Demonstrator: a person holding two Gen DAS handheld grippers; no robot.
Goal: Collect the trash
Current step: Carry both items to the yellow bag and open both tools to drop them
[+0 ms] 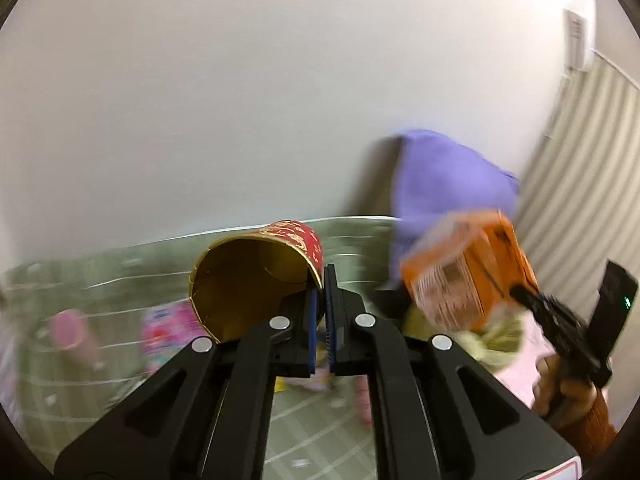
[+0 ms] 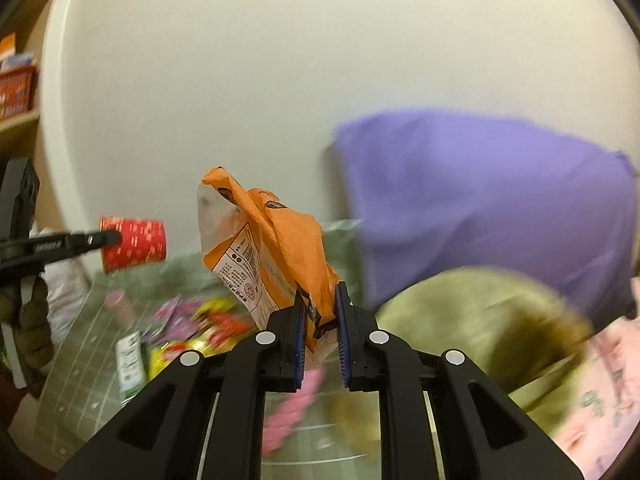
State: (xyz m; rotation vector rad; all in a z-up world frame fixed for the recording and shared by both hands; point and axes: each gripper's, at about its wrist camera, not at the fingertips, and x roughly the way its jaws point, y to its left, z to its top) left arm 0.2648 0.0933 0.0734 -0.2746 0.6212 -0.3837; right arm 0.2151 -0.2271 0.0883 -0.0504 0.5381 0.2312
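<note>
Left gripper [image 1: 320, 300] pinches the rim of a red paper cup [image 1: 256, 276], one finger inside the gold-lined mouth and one outside on the printed wall, so the cup hangs sideways with its opening toward the camera; a rim grip like this probably suits an empty, light cup and keeps the crushable wall from folding. Right gripper [image 2: 320, 312] is pressed onto a lower corner of an orange snack bag [image 2: 264, 252], whose crumpled top stands up above the fingers, which suggests it is nearly empty and stiff enough to hold its shape. Both pieces are lifted clear of the green grid-marked mat [image 1: 312, 432] below. On that mat more trash is left: a pink tube-like item [image 1: 74, 336], bright pink and yellow wrappers [image 2: 200, 328] and a white-and-green labelled packet [image 2: 130, 364], all blurred, so I cannot name them more closely. To the right, near the bag, sits an olive-green bundle [image 2: 480, 320], possibly cloth or a sack, lying on something pink [image 2: 600, 400]; behind it a purple bag [image 2: 480, 200] leans against the plain white wall [image 1: 240, 100]. That purple bag looks like the likeliest receptacle, though its opening is not visible. Room for moving is good above the mat and between the two grippers, which are well apart; the wall closes off the far edge of the mat, and ribbed panelling [image 1: 580, 184] bounds the right side.
</note>
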